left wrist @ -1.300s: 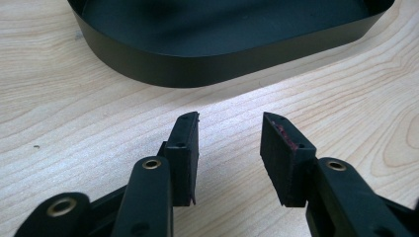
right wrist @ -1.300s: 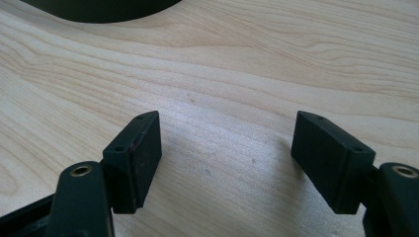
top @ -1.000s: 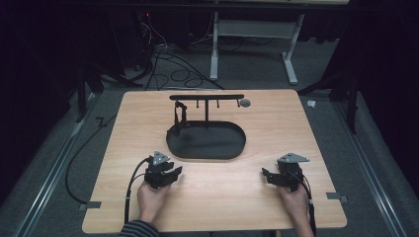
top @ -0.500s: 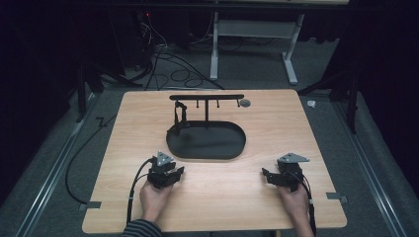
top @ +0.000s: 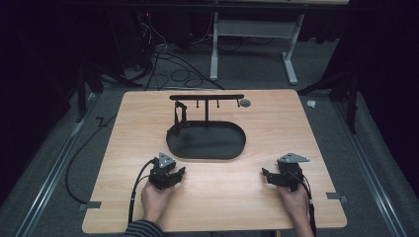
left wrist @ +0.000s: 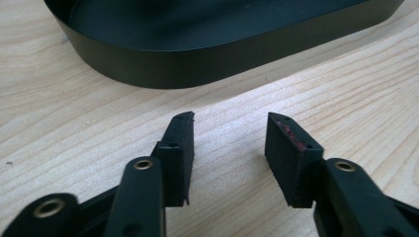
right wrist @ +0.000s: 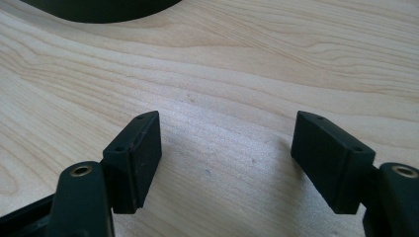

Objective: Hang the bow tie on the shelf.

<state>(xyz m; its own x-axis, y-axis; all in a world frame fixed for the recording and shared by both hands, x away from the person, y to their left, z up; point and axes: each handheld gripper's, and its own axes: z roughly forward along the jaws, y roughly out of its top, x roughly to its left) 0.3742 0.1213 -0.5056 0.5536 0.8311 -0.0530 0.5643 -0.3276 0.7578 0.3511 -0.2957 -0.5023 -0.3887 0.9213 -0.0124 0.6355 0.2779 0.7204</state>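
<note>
While both hands rest on the near part of the wooden bench (top: pixel 276 123), each holds its gripper low over the bare wood. Left gripper (top: pixel 173 174) sits near the front-left, just short of the black oval tray (top: pixel 207 148); in the left gripper view its jaws are spread with nothing between them, wood grain visible in the gap, and the tray's dark wall (left wrist: pixel 197 64) curves across just ahead. Right gripper (top: pixel 269 176) sits near the front-right, well apart from the tray; in the right gripper view its jaws are spread wider, nothing between them, with a sliver of the tray's edge (right wrist: pixel 99 10) at the top left. Tray lies at the bench centre. From its far side rises a thin black stand (top: pixel 206 106) with a horizontal bar carrying short pegs; a dark strap-like item (top: pixel 179 116) hangs from the bar's left part, its kind not readable. Cables (top: pixel 163 64) lie on the grey floor beyond the bench.
</note>
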